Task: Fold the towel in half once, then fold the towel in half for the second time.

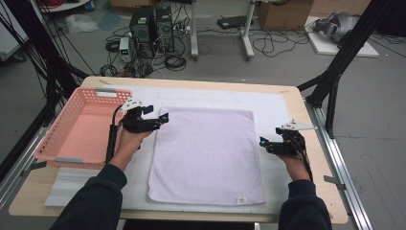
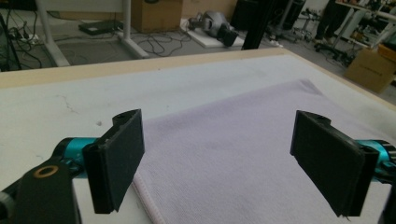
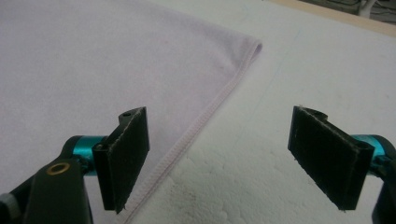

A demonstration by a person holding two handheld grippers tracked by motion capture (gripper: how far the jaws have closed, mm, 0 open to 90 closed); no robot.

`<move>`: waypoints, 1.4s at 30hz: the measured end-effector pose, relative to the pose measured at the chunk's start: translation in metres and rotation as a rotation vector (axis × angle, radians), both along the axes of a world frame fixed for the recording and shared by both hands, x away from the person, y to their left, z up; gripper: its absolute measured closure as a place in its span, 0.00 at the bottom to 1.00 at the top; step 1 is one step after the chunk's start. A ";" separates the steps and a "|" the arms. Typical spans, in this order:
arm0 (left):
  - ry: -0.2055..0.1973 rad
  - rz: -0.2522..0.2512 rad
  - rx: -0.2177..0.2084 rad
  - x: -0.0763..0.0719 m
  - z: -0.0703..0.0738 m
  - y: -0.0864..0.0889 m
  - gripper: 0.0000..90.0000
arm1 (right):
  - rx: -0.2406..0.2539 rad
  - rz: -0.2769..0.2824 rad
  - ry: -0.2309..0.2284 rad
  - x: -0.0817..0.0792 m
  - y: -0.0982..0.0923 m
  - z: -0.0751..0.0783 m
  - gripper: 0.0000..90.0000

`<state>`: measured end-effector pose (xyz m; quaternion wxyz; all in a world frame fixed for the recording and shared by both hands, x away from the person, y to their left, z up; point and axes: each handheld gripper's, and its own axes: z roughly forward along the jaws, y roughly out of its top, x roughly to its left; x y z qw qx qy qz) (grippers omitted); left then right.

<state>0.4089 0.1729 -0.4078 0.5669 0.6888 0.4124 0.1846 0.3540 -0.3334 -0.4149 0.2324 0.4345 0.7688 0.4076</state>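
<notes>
One towel [image 1: 207, 155] lies flat mid-table [image 1: 306, 115], its long axis running near to far. The left hand-held gripper [image 1: 162, 119] sits at the towel's far-left corner, so the cloth spreads right and nearward from it; the right hand-held gripper [image 1: 264, 142] is just beside the right edge, the towel to its left. Both look equally near to it. Both stand released with nothing between the jaws. One pink basket [image 1: 79, 129] stands at the left, two hand-held grippers in all
</notes>
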 end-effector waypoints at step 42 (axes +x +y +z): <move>0.236 0.139 0.282 0.084 -0.043 -0.023 0.50 | -0.083 -0.173 0.108 0.116 0.047 -0.026 0.46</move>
